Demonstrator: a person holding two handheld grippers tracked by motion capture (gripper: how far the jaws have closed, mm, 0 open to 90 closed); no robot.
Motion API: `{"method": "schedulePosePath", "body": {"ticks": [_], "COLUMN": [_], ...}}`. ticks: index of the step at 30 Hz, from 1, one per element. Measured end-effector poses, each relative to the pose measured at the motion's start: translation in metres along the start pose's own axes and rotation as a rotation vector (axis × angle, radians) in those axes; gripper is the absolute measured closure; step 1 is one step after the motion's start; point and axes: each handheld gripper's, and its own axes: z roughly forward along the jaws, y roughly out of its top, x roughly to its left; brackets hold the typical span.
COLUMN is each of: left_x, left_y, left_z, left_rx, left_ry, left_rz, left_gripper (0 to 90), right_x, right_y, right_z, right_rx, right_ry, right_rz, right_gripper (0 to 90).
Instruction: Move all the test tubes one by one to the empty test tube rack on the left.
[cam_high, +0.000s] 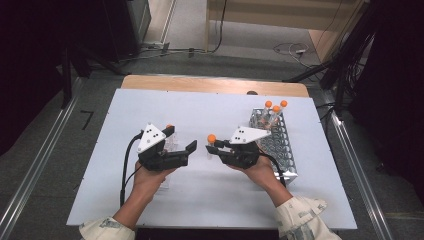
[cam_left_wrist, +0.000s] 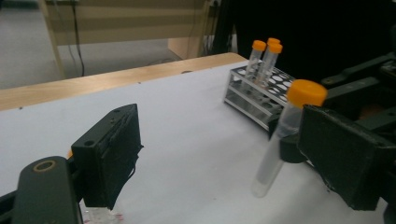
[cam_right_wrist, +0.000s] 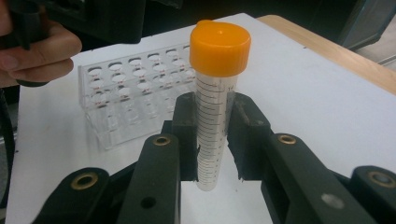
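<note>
Right claw (cam_right_wrist: 212, 135) clamps orange-capped tube (cam_right_wrist: 215, 98) upright; left claw (cam_left_wrist: 224, 154) gapes.

The one marking in sight is a graduated scale printed in dark lines down the clear wall of the orange-capped tube (cam_right_wrist: 215, 112), seen in the right gripper view. It is a column of short ticks with longer ones at intervals. Small figures stand beside the upper ticks, just under the cap, but they are too small and blurred to read. No word, brand or label can be read anywhere else.
</note>
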Motion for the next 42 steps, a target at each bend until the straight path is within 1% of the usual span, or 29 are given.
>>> {"method": "schedulePosePath", "body": {"ticks": [4, 7, 10, 13, 16, 19, 23, 27, 30, 33, 39, 42], "left_x": [-0.007, -0.012, -0.016, -0.019, -0.019, -0.02, -0.021, -0.023, -0.023, -0.023, -0.022, -0.022], "left_y": [-0.001, -0.002, -0.004, -0.005, -0.006, -0.007, -0.009, -0.01, -0.011, -0.011, -0.011, -0.011], "left_z": [0.002, 0.005, 0.007, 0.007, 0.007, 0.008, 0.009, 0.01, 0.011, 0.011, 0.011, 0.01], "left_rx": [0.006, 0.008, 0.008, -0.001, -0.01, -0.006, 0.007, 0.013, 0.018, 0.023, 0.017, 0.017], "left_ry": [-0.023, -0.049, -0.065, -0.076, -0.101, -0.114, -0.129, -0.135, -0.131, -0.13, -0.128, -0.129], "left_rz": [0.012, 0.018, 0.025, 0.029, 0.023, 0.032, 0.042, 0.042, 0.05, 0.049, 0.052, 0.05], "left_gripper": [15.3, 18.9, 21.8, 27.3, 36.6, 44.2, 50.7, 54.7, 58.3, 62.4, 67.9, 68.7], "right_x": [0.004, 0.007, 0.011, 0.015, 0.018, 0.02, 0.021, 0.021, 0.021, 0.021, 0.022, 0.022], "right_y": [-0.001, 0.0, 0.0, 0.0, 0.0, 0.001, 0.001, 0.001, 0.001, 0.001, 0.001, 0.001], "right_z": [0.004, 0.007, 0.011, 0.015, 0.017, 0.018, 0.019, 0.019, 0.019, 0.019, 0.019, 0.019], "right_rx": [0.012, 0.013, 0.012, 0.017, 0.016, 0.012, 0.011, 0.015, 0.013, 0.014, 0.014, 0.012], "right_ry": [0.01, 0.022, 0.038, 0.054, 0.07, 0.077, 0.079, 0.081, 0.086, 0.087, 0.091, 0.093], "right_rz": [-0.001, -0.004, -0.01, -0.015, -0.014, -0.015, -0.015, -0.011, -0.006, -0.006, -0.011, -0.01], "right_gripper": [71.3, 71.3, 71.3, 71.3, 71.3, 71.2, 71.1, 71.1, 71.0, 70.8, 70.1, 69.8]}}
